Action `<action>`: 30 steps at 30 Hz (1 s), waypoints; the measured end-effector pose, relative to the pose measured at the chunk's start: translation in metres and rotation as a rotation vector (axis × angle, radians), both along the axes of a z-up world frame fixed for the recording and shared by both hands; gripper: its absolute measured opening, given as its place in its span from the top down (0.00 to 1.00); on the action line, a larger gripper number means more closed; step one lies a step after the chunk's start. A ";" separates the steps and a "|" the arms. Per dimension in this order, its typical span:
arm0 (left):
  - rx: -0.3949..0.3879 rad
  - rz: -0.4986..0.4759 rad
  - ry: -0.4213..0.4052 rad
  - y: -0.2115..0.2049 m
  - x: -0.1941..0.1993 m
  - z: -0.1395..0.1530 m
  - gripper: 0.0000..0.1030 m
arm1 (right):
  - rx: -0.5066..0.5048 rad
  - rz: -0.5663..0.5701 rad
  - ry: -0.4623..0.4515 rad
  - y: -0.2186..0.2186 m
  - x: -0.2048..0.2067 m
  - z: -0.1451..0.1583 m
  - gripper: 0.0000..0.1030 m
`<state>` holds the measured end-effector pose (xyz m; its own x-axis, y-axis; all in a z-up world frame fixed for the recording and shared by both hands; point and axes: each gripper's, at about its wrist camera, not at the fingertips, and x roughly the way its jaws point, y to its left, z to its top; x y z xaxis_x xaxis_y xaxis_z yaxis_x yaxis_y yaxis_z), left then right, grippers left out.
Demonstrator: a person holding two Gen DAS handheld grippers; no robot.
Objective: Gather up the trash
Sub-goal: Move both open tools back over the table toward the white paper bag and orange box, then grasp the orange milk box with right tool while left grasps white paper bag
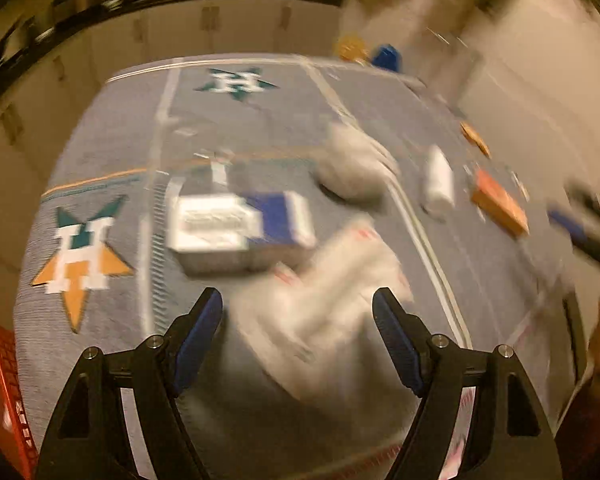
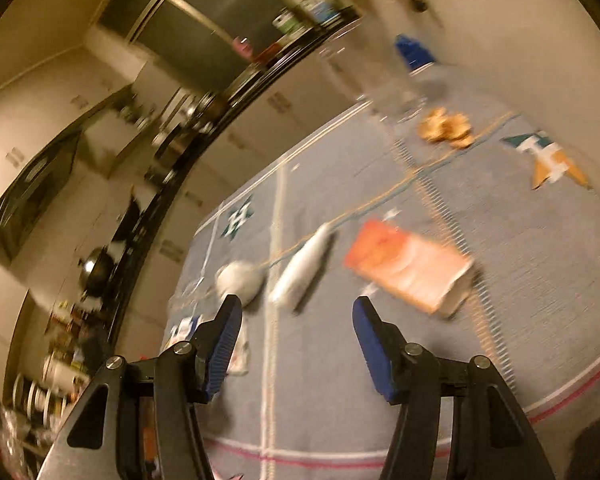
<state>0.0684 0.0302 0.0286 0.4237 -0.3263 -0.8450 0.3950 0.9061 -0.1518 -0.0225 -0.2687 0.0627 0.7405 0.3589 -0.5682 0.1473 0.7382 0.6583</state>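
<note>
My left hand-held gripper (image 1: 298, 306): released, jaws wide apart, hanging over a crumpled white wrapper (image 1: 324, 300) with red marks; I cannot tell whether it touches.
My right hand-held gripper (image 2: 296, 316): released too, nothing between its fingers, above bare grey cloth.
Surface: grey blanket (image 1: 112, 152) with star-and-H emblems; I cannot tell what lies under it.
Trash near my left: white and blue box (image 1: 240, 228) just beyond the wrapper; a crumpled grey-white wad (image 1: 352, 164) farther on.
Trash near my right: white bottle (image 2: 302, 266) lying on its side ahead, the wad (image 2: 238, 278) to its left, an orange carton (image 2: 408, 264) flat to its right.
Far edge: blue-capped clear bottle (image 2: 414, 66), and a yellowish crumpled piece (image 2: 446, 126).
Left margin: red crate (image 1: 0, 384) beside the blanket.
Behind: dark-edged kitchen counter (image 2: 148, 216) with cluttered items, blurred.
</note>
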 end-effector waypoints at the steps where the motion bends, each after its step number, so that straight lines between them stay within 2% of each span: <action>1: 0.018 -0.032 -0.002 -0.007 -0.007 0.000 0.26 | -0.008 -0.020 0.011 -0.007 0.002 0.000 0.39; 2: 0.038 -0.094 -0.002 -0.019 -0.021 -0.001 0.26 | -0.019 -0.042 0.021 -0.010 0.002 0.000 0.39; 5: 0.032 -0.233 0.005 -0.043 -0.049 0.004 0.26 | -0.056 -0.094 0.039 -0.024 0.010 0.000 0.38; 6: 0.041 -0.244 -0.009 -0.047 -0.054 0.006 0.26 | -0.063 -0.112 0.054 -0.028 0.014 -0.002 0.38; 8: 0.066 -0.238 -0.038 -0.055 -0.056 0.012 0.26 | -0.070 -0.126 0.068 -0.038 0.021 -0.005 0.38; 12: 0.114 -0.164 -0.060 -0.057 -0.038 0.014 0.25 | -0.178 -0.157 0.114 -0.049 0.042 -0.010 0.37; 15: 0.108 -0.187 -0.041 -0.066 -0.029 0.012 0.25 | -0.154 -0.116 0.158 -0.054 0.057 -0.025 0.37; 18: 0.139 -0.200 -0.032 -0.079 -0.020 0.005 0.25 | -0.107 -0.053 0.164 -0.047 0.062 -0.034 0.36; 20: 0.178 -0.198 -0.049 -0.087 -0.018 -0.001 0.25 | -0.122 0.012 0.170 -0.034 0.064 -0.035 0.36; 24: 0.219 -0.187 -0.062 -0.097 -0.016 -0.009 0.25 | -0.298 0.147 0.203 0.006 0.064 -0.034 0.33; 27: 0.226 -0.157 -0.065 -0.098 -0.013 -0.013 0.26 | -0.481 0.215 0.234 0.032 0.060 -0.038 0.33; 29: 0.244 -0.126 -0.072 -0.097 -0.010 -0.016 0.39 | -0.555 0.209 0.272 0.036 0.058 -0.045 0.33; 30: 0.238 -0.120 -0.070 -0.096 -0.008 -0.016 0.41 | -0.560 0.200 0.278 0.035 0.055 -0.046 0.33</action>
<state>0.0604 -0.0659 0.0125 0.4542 -0.1734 -0.8739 0.5035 0.8592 0.0912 0.0323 -0.2332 0.0169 0.4885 0.0691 -0.8698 0.0806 0.9890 0.1239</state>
